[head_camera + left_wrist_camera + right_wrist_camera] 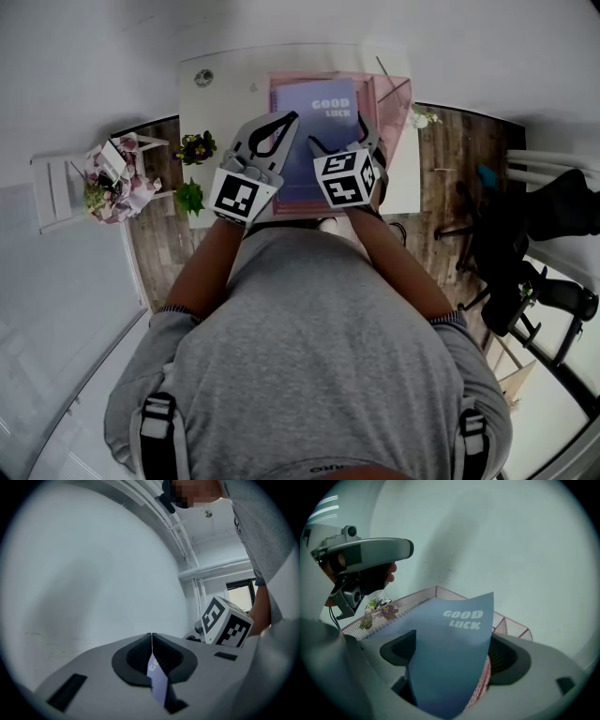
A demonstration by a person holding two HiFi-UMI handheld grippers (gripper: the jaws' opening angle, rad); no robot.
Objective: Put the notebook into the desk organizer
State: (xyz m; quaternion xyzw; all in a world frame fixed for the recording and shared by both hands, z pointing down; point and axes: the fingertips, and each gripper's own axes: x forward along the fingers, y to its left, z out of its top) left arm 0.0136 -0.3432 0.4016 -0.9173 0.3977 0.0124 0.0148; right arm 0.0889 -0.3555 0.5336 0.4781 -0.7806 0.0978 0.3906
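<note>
Notebook [323, 117], blue cover reading GOOD LUCK, lies over the pink mesh desk organizer [396, 101], with pink rim showing on its far and right sides. The organizer sits on the white table [217, 105]. Your left tool [152, 654] is clamped on the notebook's thin edge at the organizer's near-left side, pads pressed together on it. Your right tool [452, 651] is at the organizer's near-right side with its jaws wide apart. The cover and a strip of mesh stand between them, not squeezed. Potted plants [195, 150] stand left of the organizer, by the table's edge.
</note>
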